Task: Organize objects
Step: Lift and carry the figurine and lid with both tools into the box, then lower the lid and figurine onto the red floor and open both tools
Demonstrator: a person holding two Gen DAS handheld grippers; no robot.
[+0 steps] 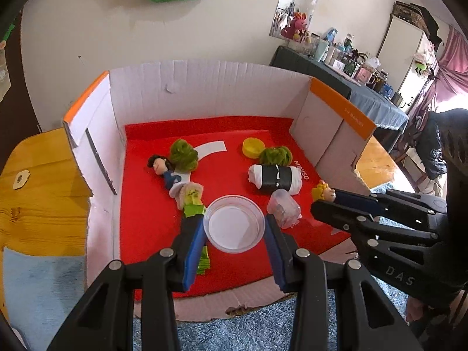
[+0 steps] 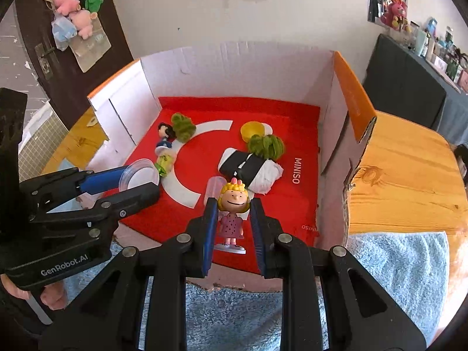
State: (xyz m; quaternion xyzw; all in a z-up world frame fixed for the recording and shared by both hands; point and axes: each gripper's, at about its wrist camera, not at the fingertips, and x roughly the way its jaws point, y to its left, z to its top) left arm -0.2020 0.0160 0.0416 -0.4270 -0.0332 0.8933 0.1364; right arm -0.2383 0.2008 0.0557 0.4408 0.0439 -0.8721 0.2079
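Note:
My left gripper [image 1: 235,228] is shut on a clear round plastic lid [image 1: 234,223], held above the red mat [image 1: 146,204]; it also shows in the right wrist view [image 2: 140,182]. My right gripper [image 2: 232,210] is shut on a blonde girl figurine in a pink dress [image 2: 232,204], whose head shows in the left wrist view [image 1: 323,193]. On the mat lie a dark-haired figurine [image 1: 163,169], a green-wrapped item [image 1: 191,199], two green fuzzy balls [image 1: 182,153] [image 1: 276,155], a yellow cap [image 1: 253,146], a black-and-white roll [image 1: 275,177] and a clear small cup [image 1: 283,207].
The mat lies inside an open cardboard box with white walls [image 1: 204,93] and orange flap edges [image 1: 342,105], on a wooden table [image 2: 403,175]. A light blue towel [image 2: 403,269] covers the near table edge. A cluttered dark table [image 1: 365,87] stands behind on the right.

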